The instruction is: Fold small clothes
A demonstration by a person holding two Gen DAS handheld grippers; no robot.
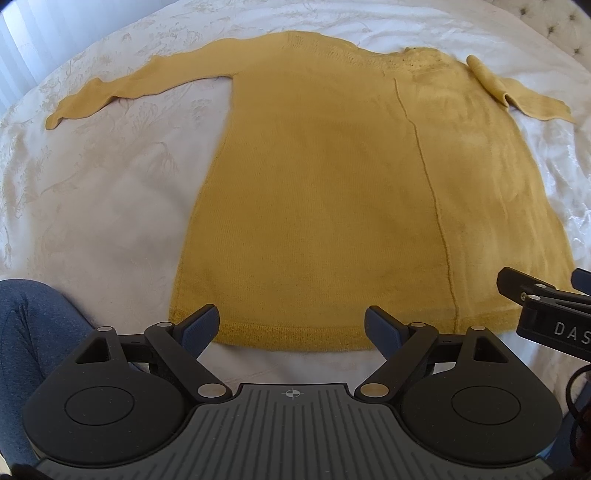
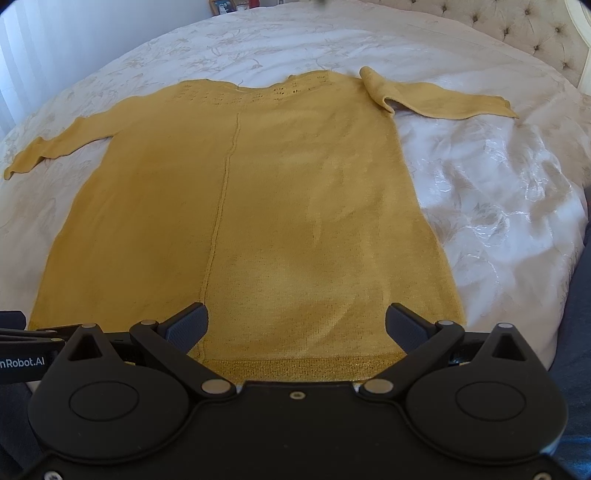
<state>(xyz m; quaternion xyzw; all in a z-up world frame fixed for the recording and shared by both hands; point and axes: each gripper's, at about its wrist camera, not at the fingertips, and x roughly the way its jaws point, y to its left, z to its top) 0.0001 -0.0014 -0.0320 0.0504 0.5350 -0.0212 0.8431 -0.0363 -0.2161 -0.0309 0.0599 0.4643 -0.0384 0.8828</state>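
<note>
A mustard-yellow knitted sweater (image 1: 332,177) (image 2: 258,206) lies flat on the bed, hem toward me, neckline far. Its left sleeve (image 1: 122,92) (image 2: 62,142) stretches out to the left. The right sleeve (image 2: 439,99) (image 1: 517,96) reaches right, with a fold at the shoulder. My left gripper (image 1: 291,325) hovers open over the left part of the hem, nothing between its fingers. My right gripper (image 2: 297,325) hovers open above the hem's right half, also holding nothing; it shows at the right edge of the left wrist view (image 1: 543,299).
A white floral bedspread (image 2: 491,192) (image 1: 92,192) covers the bed around the sweater. A tufted headboard (image 2: 517,26) stands at the far right. A person's leg in blue trousers (image 1: 33,339) is at the near left, beside the bed edge.
</note>
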